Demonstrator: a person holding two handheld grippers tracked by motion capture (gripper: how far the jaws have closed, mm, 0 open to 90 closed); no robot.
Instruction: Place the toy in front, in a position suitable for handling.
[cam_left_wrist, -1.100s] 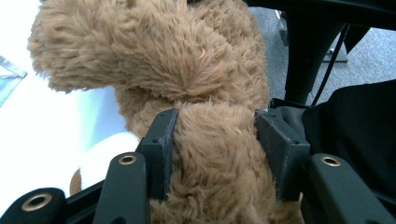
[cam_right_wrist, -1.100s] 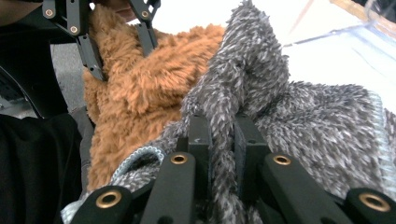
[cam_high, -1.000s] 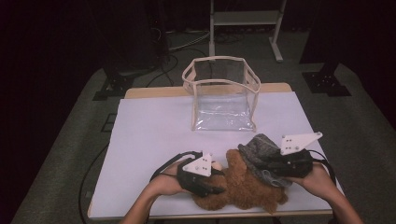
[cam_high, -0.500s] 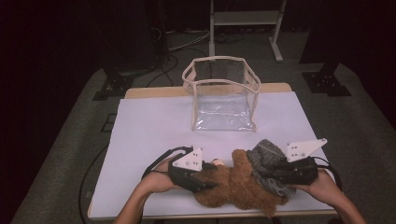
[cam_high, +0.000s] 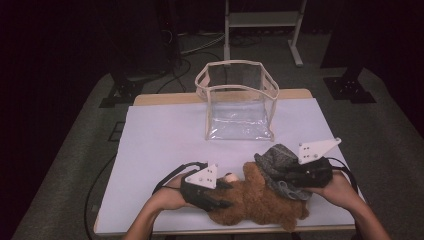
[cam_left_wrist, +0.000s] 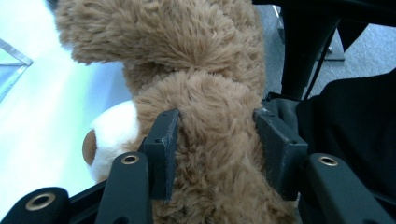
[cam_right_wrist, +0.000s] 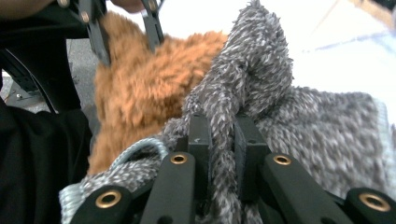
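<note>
Left claw (cam_left_wrist: 215, 140) squeezes shaggy brown teddy bear (cam_left_wrist: 210, 70); right claw (cam_right_wrist: 223, 140) pinches grey knit cloth (cam_right_wrist: 261, 93).

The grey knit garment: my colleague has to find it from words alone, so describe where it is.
On the white table, look at the near right edge, before the clear bag. The grey knit garment lies against the brown teddy bear, pinched by the right gripper; it is speckled grey yarn, not brown plush.

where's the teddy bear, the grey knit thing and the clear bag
teddy bear (cam_high: 260, 200): high view, on its brown furry body.
grey knit garment (cam_right_wrist: 322, 126): right gripper view, on its flat knitted panel.
clear bag (cam_high: 239, 107): high view, on its transparent front wall.
</note>
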